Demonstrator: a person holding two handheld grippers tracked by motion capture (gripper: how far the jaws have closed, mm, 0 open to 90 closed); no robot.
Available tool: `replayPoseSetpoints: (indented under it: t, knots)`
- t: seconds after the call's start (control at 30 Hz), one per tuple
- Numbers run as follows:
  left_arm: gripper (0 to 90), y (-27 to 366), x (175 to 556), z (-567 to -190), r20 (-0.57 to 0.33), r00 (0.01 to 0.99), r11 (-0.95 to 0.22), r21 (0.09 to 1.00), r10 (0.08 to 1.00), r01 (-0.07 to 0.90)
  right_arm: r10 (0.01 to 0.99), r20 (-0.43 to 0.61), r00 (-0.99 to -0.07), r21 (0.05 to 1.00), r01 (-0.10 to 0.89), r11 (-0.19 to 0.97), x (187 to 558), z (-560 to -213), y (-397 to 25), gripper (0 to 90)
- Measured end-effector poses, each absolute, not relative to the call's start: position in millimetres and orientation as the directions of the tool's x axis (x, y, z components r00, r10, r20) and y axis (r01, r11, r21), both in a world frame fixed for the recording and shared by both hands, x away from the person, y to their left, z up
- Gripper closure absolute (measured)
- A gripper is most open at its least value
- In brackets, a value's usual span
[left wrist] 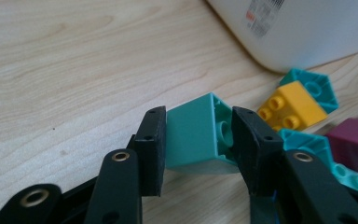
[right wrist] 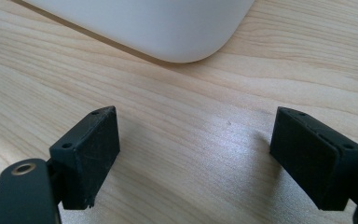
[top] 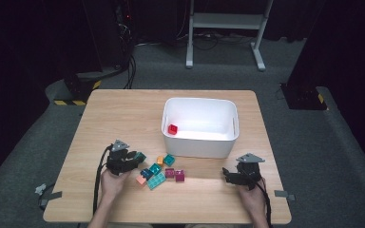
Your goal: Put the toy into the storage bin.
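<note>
1. Wood with a light grain makes the top of the table (top: 123, 114), which stands on a grey carpet floor (top: 43, 137); the room behind is dark, with a white metal frame (top: 225, 21) on the floor beyond the table and black cables (top: 130, 66) at the left.
2. Near the far middle of the table stands a white plastic bin (top: 200, 142), and a red brick (top: 172, 128) lies inside it, at its left side.
3. In front of the bin a small pile of toy bricks (top: 159, 173) lies on the wood: teal, orange, magenta and one blue.
4. The left gripper (left wrist: 198, 140) is at the left edge of this pile. The left gripper view shows its two jaws pressed on both sides of a teal brick (left wrist: 191, 135), which is tilted with its hollow underside turned to the right jaw. I cannot tell if the brick touches the table.
5. The same view shows, just behind the teal brick, a yellow-orange brick (left wrist: 291, 105) with four studs, another teal brick (left wrist: 314, 86) behind it, a magenta brick (left wrist: 354, 142) at the right edge, and a printed label (left wrist: 263, 16) on the wall of the bin. The high view is too small for these details.
6. The right gripper (right wrist: 196, 154) is well apart from the pile, at the right near the front corner of the bin. The right gripper view shows its jaws wide apart with nothing between them, only bare wood.
</note>
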State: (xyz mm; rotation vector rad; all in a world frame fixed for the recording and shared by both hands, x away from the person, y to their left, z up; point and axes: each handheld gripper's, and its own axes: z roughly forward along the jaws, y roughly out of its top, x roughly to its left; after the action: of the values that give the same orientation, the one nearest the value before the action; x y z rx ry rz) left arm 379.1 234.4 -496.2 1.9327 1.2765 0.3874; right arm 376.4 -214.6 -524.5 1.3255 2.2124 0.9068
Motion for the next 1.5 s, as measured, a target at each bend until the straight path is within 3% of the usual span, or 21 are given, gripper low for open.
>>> replayPoseSetpoints:
  t: [1.5]
  knots:
    - [56.9, 225, 402, -410, -0.221, 0.552, -0.187, 0.787, 0.804, 0.588, 0.88, -0.015, -0.476, 0.707, 0.617, 0.345, 377, -524, -215, 15.9]
